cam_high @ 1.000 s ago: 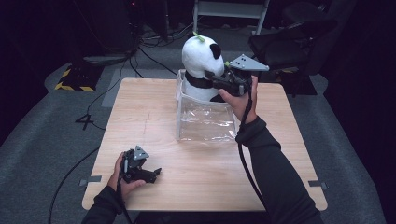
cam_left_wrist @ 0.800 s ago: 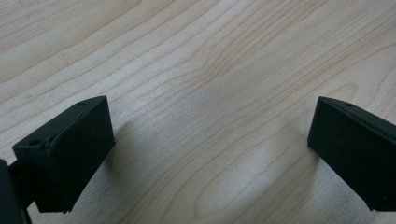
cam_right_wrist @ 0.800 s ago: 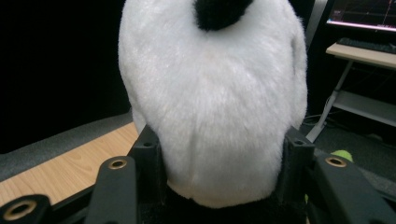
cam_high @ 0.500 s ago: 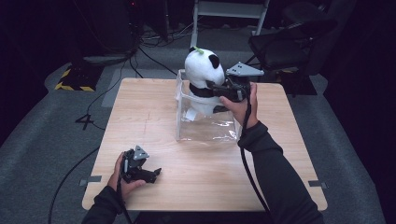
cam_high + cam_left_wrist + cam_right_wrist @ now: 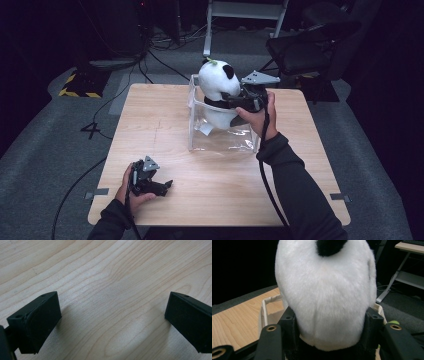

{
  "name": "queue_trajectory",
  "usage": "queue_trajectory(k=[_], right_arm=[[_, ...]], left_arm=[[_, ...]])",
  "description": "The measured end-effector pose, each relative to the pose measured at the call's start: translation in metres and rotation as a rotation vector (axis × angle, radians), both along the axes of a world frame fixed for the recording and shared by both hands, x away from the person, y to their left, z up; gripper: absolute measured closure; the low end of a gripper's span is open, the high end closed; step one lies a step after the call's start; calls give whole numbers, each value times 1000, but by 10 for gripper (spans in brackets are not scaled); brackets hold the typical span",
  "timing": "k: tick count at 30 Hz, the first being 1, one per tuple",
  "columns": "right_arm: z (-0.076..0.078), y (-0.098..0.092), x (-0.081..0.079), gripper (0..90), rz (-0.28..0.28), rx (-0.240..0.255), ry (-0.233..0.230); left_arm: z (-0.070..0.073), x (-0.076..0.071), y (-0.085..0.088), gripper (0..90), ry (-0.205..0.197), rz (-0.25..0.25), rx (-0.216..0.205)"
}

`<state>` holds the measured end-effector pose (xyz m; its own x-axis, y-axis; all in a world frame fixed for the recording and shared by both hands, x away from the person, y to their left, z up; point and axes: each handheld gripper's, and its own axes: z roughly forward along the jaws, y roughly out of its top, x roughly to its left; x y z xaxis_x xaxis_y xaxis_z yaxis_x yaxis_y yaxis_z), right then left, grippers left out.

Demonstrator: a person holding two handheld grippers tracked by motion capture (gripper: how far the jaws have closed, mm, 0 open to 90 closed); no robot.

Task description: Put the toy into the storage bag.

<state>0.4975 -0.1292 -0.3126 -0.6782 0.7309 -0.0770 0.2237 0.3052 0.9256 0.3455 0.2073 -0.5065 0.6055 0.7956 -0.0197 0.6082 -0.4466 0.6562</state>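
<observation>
White plush panda (image 5: 218, 82) found upright, lower half sunk into clear bin (image 5: 222, 142) at far middle of tabletop (image 5: 165, 130), head and black ear risen above the rim. Right claw (image 5: 231, 101) set at panda's neck from the right side, level with bin's top edge; jaws seen in right gripper view flanking the plush (image 5: 324, 297) on both sides and pressing into the fur. Jaws noted as having just been opening, panda between them throughout (pads in contact at this moment). Grey three-cornered plate riding above the right hand; cable trailing down along the sleeve.

Left claw (image 5: 162, 186) resting on tabletop near the front left corner, well apart from bin. Jaws spread wide in left gripper view, bare wood grain (image 5: 110, 302) between them, nothing gripped.

White tag or label visible inside bin beside panda's base; nature not determinable. Dark chair (image 5: 310, 50) and cables on floor beyond the far edge.
</observation>
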Motion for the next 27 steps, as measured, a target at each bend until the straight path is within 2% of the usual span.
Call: queue_trajectory(k=[10,14,19,27], right_arm=[[-4,-4,2,418,-16,-34,38],[-6,-2,4,409,-17,-68,57],[-7,-1,6,391,-18,-84,88],[-11,6,10,360,-15,-137,135]], left_arm=[[0,0,0,5,0,0,0],[0,0,0,5,0,0,0],[0,0,0,5,0,-1,1],[0,0,0,5,0,-1,1]])
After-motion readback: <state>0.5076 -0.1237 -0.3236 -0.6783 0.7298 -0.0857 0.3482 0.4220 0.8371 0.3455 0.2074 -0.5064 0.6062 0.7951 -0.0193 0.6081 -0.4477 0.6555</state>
